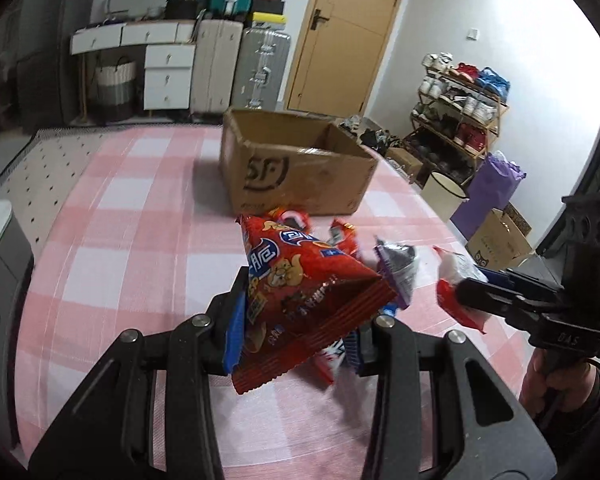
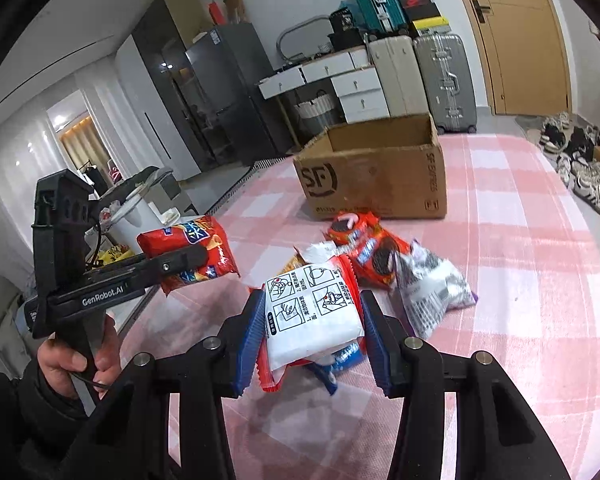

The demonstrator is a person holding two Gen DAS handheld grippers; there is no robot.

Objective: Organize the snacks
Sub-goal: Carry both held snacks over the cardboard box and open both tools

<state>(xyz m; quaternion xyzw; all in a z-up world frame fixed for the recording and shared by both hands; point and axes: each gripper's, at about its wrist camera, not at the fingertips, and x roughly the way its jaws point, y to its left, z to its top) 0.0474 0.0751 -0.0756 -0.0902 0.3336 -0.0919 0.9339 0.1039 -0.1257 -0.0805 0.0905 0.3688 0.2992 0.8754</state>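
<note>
Left gripper (image 1: 300, 320) clamped a red chip bag (image 1: 300, 284), held above the pink checked table (image 1: 120, 220), short of the open cardboard box (image 1: 296, 168). Beyond the bag, nearer the box, lay a cookie pack (image 1: 294, 218) and a purple packet (image 1: 400, 268).

From the right wrist, the right gripper (image 2: 310, 332) pinched a white-backed pack (image 2: 312, 312) between its blue pads (image 2: 250, 340), lifted short of the box (image 2: 374, 172). Red cookie packs (image 2: 364, 248) and the purple packet (image 2: 432, 292) lay nearer the box.
</note>
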